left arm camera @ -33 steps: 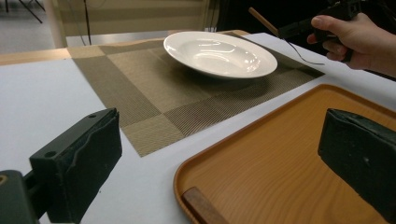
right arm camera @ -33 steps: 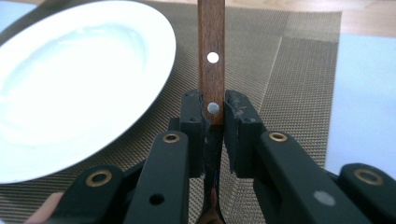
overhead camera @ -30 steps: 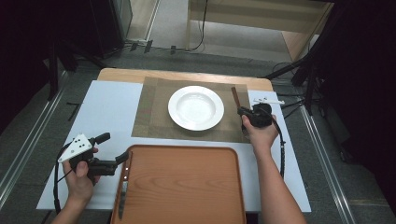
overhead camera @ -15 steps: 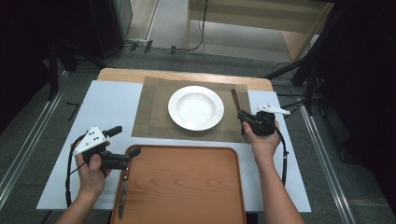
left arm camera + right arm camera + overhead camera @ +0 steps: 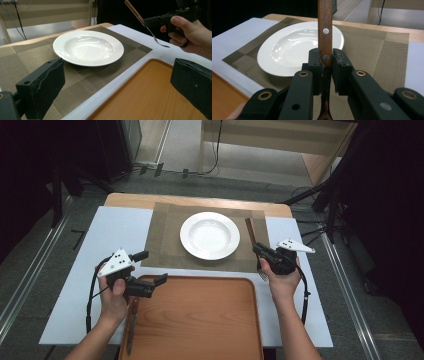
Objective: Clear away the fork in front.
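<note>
The left gripper (image 5: 152,287) has been brought nearer the plate (image 5: 209,235), jaws spread wide and empty. The fork (image 5: 324,32) is kept clamped in the right gripper (image 5: 261,251), carried just beside the plate.

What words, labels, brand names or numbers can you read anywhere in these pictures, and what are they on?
None: no readable text anywhere.
The white plate, the woven placemat and the wooden tray are plain.
The fork in the right gripper has two metal rivets in its wooden handle, no lettering.
The grey plate on the left gripper has dark dots, not characters.
</note>
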Demonstrator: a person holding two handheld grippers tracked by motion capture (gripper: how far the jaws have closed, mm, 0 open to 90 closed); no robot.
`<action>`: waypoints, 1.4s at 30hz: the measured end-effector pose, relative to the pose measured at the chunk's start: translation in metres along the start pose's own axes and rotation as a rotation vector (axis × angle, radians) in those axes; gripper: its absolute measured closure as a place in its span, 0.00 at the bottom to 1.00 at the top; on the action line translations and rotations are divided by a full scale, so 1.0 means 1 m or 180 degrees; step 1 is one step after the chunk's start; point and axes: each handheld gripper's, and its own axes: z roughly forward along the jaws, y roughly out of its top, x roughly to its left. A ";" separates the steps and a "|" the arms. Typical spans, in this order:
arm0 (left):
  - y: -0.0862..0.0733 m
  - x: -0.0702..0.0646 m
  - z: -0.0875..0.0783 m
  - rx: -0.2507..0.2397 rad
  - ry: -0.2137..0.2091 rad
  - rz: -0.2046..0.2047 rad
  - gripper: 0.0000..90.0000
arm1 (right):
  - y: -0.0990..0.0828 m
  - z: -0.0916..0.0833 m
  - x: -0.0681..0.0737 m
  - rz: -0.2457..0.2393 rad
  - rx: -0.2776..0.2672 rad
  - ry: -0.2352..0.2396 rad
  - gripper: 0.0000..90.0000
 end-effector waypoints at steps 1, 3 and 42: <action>0.001 -0.001 0.002 0.0006 -0.0016 -0.0005 0.00 | -0.001 -0.001 0.002 -0.0016 -0.0002 0.0007 0.86; 0.002 -0.002 0.005 0.0009 -0.0039 0.0000 0.00 | -0.004 -0.003 0.007 -0.0062 0.0007 0.0022 0.86; 0.022 -0.040 0.070 0.0065 -0.0560 -0.0072 0.00 | -0.038 -0.028 0.068 -0.0354 -0.0196 0.0544 0.86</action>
